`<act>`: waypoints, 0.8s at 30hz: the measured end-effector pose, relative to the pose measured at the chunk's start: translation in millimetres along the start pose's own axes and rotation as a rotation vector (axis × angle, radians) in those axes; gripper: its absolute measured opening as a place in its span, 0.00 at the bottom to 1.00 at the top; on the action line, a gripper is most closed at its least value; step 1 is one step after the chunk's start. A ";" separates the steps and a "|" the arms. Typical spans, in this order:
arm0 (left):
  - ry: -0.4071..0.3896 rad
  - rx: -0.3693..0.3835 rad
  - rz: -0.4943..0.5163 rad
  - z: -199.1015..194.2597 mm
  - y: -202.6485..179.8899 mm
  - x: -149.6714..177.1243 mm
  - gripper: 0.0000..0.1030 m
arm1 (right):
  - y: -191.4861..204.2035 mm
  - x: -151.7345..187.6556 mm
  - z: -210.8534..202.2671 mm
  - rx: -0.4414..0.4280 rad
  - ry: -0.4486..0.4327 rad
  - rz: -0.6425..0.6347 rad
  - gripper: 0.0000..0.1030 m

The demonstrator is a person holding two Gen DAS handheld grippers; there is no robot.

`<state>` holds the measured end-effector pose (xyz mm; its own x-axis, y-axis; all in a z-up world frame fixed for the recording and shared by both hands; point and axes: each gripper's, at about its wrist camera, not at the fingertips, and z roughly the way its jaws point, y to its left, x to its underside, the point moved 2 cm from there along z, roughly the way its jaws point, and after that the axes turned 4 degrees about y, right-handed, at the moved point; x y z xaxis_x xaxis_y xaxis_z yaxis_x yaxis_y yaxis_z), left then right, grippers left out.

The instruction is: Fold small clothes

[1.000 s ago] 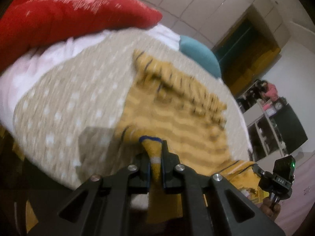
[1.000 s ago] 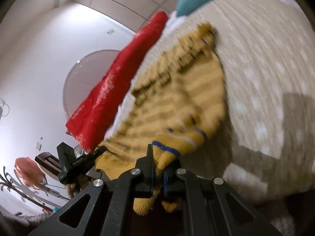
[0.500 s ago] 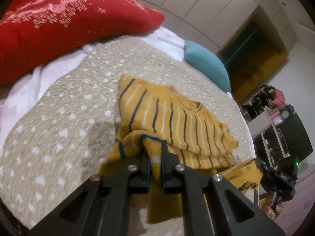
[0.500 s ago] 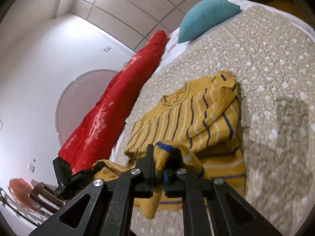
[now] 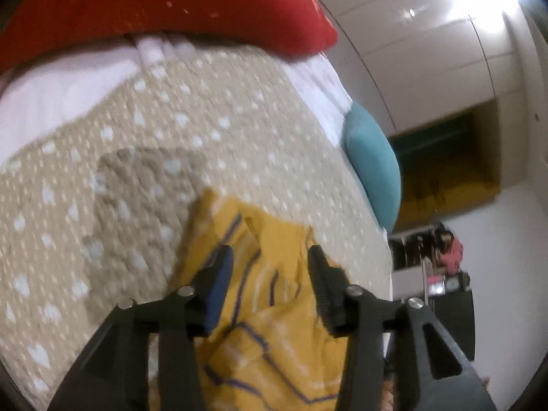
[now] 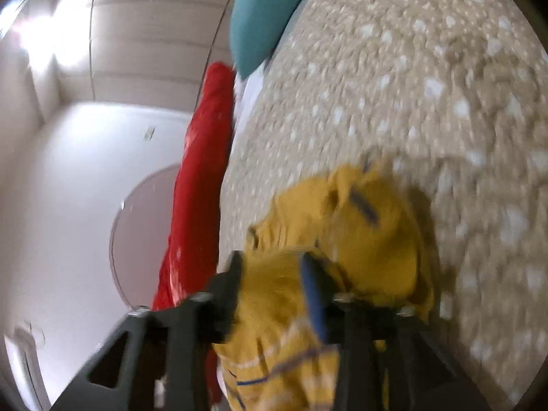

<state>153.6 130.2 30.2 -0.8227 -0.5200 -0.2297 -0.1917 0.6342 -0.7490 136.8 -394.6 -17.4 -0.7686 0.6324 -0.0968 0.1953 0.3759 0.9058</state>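
A small mustard-yellow sweater with blue stripes lies bunched on the beige dotted bedspread. My left gripper is open right over it, its jaws wide apart with the cloth showing between them. In the right wrist view the sweater lies folded over on itself on the bedspread. My right gripper is open over its near edge, and nothing is pinched. Both views are blurred.
A red pillow lies along the head of the bed and shows in the right wrist view. A teal cushion lies at the far edge and shows in the right wrist view. Shelves with clutter stand beyond the bed.
Both grippers held the sweater's hem shut, carried it forward over the body, and have now opened and let it go. The sweater lies folded over.
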 end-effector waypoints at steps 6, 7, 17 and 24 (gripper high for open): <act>0.027 -0.139 0.233 -3.8 -20.8 13.1 0.58 | 11.7 -14.5 -10.9 0.161 -0.052 -0.120 0.55; 0.032 -0.156 0.290 -2.7 -26.4 18.5 0.60 | 17.9 -9.2 -18.2 0.203 -0.055 -0.183 0.55; 0.215 -0.331 0.701 71.7 -68.1 72.8 0.57 | 56.5 34.9 19.4 0.466 0.060 -0.592 0.56; 0.152 -0.340 0.668 59.4 -74.5 48.1 0.12 | 64.0 30.2 34.9 0.523 0.059 -0.668 0.07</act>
<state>160.1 23.9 38.1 -0.8814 0.1048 -0.4605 0.2385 0.9403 -0.2426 147.4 -327.8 23.3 -0.8501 0.1356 -0.5089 -0.0654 0.9316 0.3576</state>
